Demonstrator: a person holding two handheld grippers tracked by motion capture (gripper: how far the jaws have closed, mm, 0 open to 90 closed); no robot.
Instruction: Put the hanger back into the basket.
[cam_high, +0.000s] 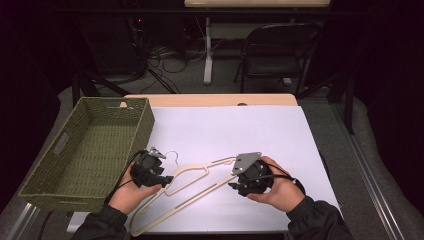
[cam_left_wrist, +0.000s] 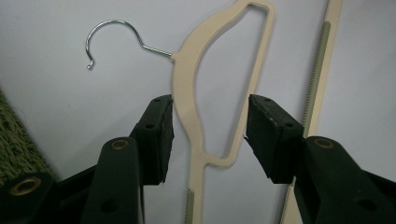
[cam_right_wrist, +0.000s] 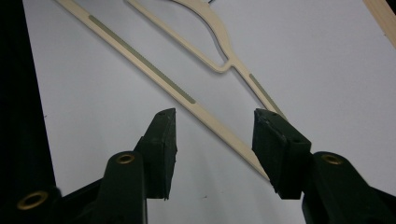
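Cream plastic makes up the clothes hanger (cam_high: 187, 187), which lies flat on the white sheet (cam_high: 240, 130) covering the table, near its front edge, with its thin metal hook (cam_left_wrist: 114, 39) turned toward the basket. Grey ridged strips run along its bars. The left gripper (cam_high: 162, 180) sits low over the hanger's neck: in the left gripper view its jaws stand apart on either side of the looped shoulder part, the left pad just beside or perhaps touching the plastic edge, the other pad clear of it, so nothing is clamped. The right gripper (cam_right_wrist: 215, 140) is held above the hanger's far arm with its jaws spread wide, the long lower bar passing beneath the gap between them. Left of the sheet stands a green woven basket (cam_high: 47, 172). Beyond the table a dark folding chair (cam_high: 272, 52) stands on the floor.
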